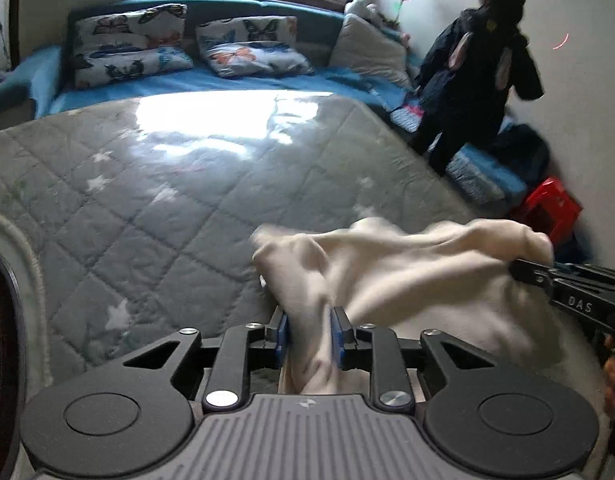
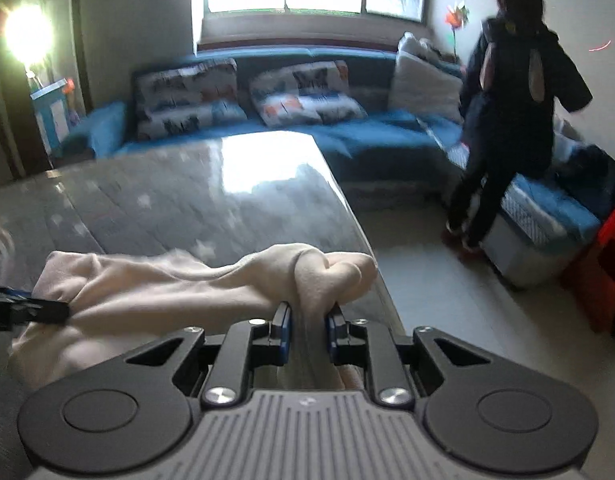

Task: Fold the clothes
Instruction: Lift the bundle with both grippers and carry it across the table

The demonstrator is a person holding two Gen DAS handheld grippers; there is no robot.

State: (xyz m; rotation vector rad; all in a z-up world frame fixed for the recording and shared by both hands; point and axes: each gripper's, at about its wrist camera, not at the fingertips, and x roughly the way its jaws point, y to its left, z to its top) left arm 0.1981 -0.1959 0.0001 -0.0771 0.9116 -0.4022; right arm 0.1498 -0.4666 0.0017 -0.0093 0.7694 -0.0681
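Plainly, risk: the cream cloth (image 1: 387, 276) could slip from the left tongs (image 1: 309, 330), because a bunched fold sat loosely between their blue pads and the grip looked slack.
Second risk: the cloth hung near the quilt's (image 1: 155, 184) right edge, so a dropped end might slide off toward the floor (image 2: 439, 288).
Third risk: a person (image 2: 515, 112) stood by the sofa (image 2: 367, 136) beyond the quilt; a wide swing that way could crowd them.
Cloth: it lay bunched over the quilt's near right part, stretched between the two tongs.
Left tongs: clenched on one bunched end of the cloth, above the quilt's near edge.
Right tongs (image 2: 309, 326): clenched on the other end, a knot of fabric bulging past their tips, over the quilt's right edge.
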